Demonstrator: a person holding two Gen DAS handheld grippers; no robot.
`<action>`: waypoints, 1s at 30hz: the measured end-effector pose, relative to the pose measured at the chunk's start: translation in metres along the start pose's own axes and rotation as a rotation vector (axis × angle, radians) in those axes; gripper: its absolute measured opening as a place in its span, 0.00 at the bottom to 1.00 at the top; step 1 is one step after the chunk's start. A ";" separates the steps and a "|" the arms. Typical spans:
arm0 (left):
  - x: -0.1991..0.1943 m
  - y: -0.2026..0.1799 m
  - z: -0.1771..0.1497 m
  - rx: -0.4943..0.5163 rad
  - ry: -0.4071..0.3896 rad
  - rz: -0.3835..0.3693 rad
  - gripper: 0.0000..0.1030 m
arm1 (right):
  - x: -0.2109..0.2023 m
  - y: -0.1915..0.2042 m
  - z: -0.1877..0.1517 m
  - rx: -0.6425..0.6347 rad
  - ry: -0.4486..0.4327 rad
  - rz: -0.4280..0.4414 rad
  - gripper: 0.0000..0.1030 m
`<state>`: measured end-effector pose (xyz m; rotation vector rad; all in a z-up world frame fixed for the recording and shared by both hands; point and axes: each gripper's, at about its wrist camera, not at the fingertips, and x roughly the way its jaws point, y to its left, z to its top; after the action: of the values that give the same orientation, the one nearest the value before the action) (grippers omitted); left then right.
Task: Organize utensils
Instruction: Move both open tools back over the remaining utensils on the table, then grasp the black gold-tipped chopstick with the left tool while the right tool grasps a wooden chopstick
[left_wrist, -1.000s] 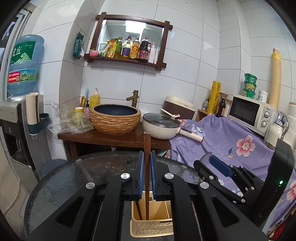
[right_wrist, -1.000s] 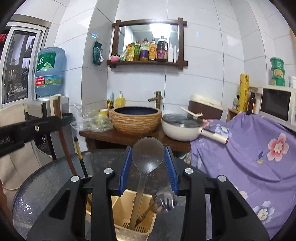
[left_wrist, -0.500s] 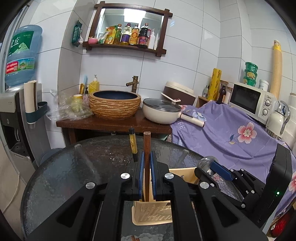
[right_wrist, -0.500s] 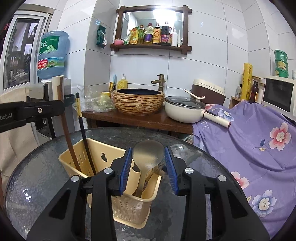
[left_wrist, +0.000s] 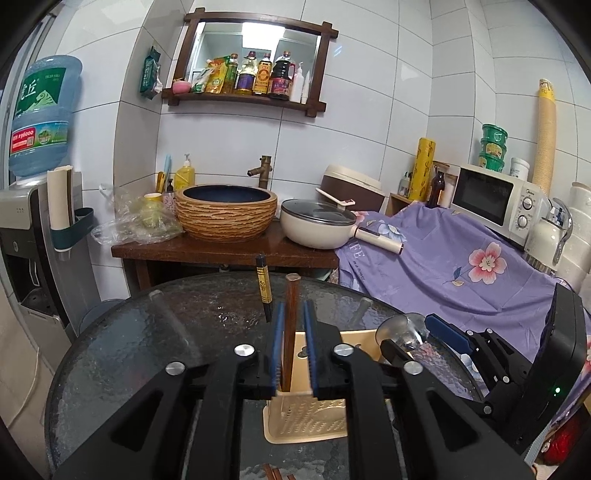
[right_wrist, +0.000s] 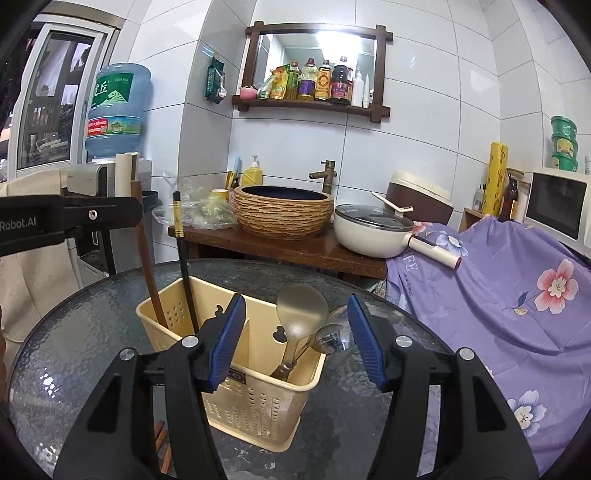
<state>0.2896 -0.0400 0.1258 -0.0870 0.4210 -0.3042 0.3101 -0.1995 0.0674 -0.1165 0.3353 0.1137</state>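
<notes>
Left wrist: fingers (left_wrist: 293, 345) opening around brown chopstick (left_wrist: 289, 332); right fingers (right_wrist: 297, 338) widening, spoons (right_wrist: 301, 321) between.

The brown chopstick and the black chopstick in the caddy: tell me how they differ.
The brown chopstick is plain reddish wood; the black chopstick is dark with a gold patterned band near its top. The brown chopstick stands between the pads of the left gripper, whose jaws are opening; the black chopstick stands beside that gripper, outside its fingers. Both stand nearly upright, tips down, in the same end compartment of the beige caddy.
</notes>
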 end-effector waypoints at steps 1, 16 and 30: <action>-0.005 0.001 -0.001 -0.002 -0.005 -0.002 0.21 | -0.005 0.001 0.000 -0.004 0.000 0.004 0.56; -0.060 0.029 -0.070 0.092 0.116 0.161 0.67 | -0.051 0.039 -0.051 -0.009 0.197 0.157 0.57; -0.036 0.070 -0.163 0.074 0.445 0.174 0.32 | -0.036 0.082 -0.124 -0.005 0.504 0.229 0.49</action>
<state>0.2099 0.0338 -0.0191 0.0925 0.8531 -0.1650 0.2258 -0.1379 -0.0452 -0.1102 0.8517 0.3141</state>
